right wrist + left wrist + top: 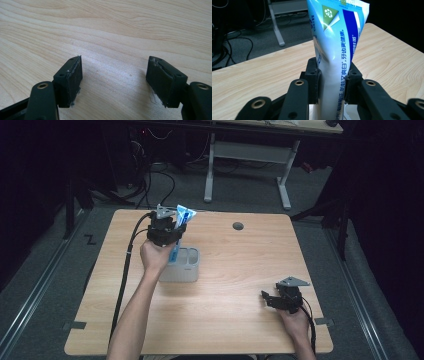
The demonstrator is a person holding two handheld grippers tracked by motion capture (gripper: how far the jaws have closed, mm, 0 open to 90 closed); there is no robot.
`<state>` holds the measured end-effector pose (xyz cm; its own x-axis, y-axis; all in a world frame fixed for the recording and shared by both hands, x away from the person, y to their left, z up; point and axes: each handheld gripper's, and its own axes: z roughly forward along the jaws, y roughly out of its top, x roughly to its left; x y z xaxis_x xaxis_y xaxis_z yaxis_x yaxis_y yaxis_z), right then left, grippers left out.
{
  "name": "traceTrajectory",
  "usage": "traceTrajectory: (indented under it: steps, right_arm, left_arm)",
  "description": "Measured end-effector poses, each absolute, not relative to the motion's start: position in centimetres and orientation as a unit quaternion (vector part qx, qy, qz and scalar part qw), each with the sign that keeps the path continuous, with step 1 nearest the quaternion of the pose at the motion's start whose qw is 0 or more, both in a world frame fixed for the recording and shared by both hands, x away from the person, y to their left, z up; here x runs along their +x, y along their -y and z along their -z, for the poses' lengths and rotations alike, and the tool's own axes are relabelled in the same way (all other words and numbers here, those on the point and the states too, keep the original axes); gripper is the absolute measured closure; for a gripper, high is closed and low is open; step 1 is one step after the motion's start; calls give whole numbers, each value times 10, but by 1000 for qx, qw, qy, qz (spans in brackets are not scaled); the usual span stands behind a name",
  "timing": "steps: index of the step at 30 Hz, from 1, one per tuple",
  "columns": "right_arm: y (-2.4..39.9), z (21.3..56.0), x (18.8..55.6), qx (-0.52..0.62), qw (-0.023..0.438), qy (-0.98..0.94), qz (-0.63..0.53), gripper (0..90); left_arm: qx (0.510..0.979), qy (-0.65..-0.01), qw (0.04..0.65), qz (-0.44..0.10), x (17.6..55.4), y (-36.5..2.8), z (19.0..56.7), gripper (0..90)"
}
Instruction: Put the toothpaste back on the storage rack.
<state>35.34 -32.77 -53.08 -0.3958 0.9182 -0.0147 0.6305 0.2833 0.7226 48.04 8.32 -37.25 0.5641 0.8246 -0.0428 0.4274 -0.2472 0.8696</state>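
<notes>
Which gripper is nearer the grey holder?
Left. The left gripper hangs right above the holder, fingers shut on a toothpaste tube whose lower end reaches down into it. The right gripper sits open, well off toward the table's near right corner.

tube point(334, 50): white, blue band, green square | holder point(184, 265): pale grey | worktop point(240, 270): light wood grain | jaws: black | floor point(240, 195): grey
</notes>
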Motion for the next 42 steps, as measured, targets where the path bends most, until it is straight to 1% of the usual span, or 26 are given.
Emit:
traceTrajectory:
  steps: [19,25,42]
  right_arm:
    - [328,531,353,503,221,-770,-325,293]
    - [328,531,353,503,221,-770,-325,293]
    - [328,531,353,503,221,-770,-325,293]
  left_arm:
    - [774,-405,438,-211,472,-87,383,706]
    - [776,-408,437,-199,472,-89,390,704]
    - [787,-404,422,-197,468,-88,401,703]
